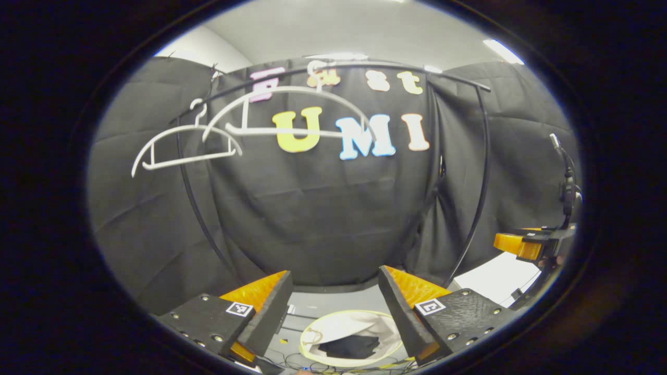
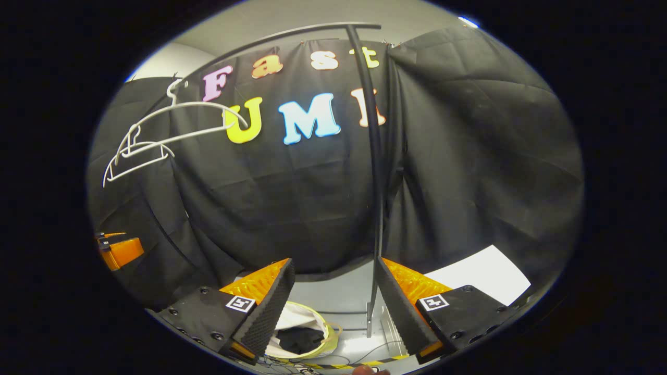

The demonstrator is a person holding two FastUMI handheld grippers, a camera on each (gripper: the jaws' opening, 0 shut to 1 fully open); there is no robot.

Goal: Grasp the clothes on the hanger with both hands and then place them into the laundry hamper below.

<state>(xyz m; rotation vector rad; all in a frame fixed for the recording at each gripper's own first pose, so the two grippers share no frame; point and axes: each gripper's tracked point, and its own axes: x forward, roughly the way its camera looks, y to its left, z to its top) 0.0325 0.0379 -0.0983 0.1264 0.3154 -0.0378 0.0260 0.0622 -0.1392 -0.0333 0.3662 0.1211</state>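
Two bare white hangers [image 1: 292, 112] [image 1: 182, 148] hang from the black rail [image 1: 396, 67] at the upper left; the right gripper view shows the same hangers [image 2: 177, 122] [image 2: 133, 156]. Below on the floor stands a round white laundry hamper [image 1: 333, 325] with a yellow rim and dark clothes [image 1: 350, 346] lying inside. In the right gripper view the hamper [image 2: 302, 315] and the dark clothes [image 2: 299, 338] sit low between the fingers. My left gripper [image 1: 333, 302] is open with nothing between its fingers. My right gripper [image 2: 333, 297] is open too, holding nothing.
The rack's black upright post [image 2: 374, 187] stands just ahead of my right gripper, with its other leg [image 1: 482, 177] at the right. A white sheet [image 2: 477, 276] lies on the floor at right. Cables [image 1: 333, 364] run by the hamper. The other gripper [image 1: 526, 245] shows far right.
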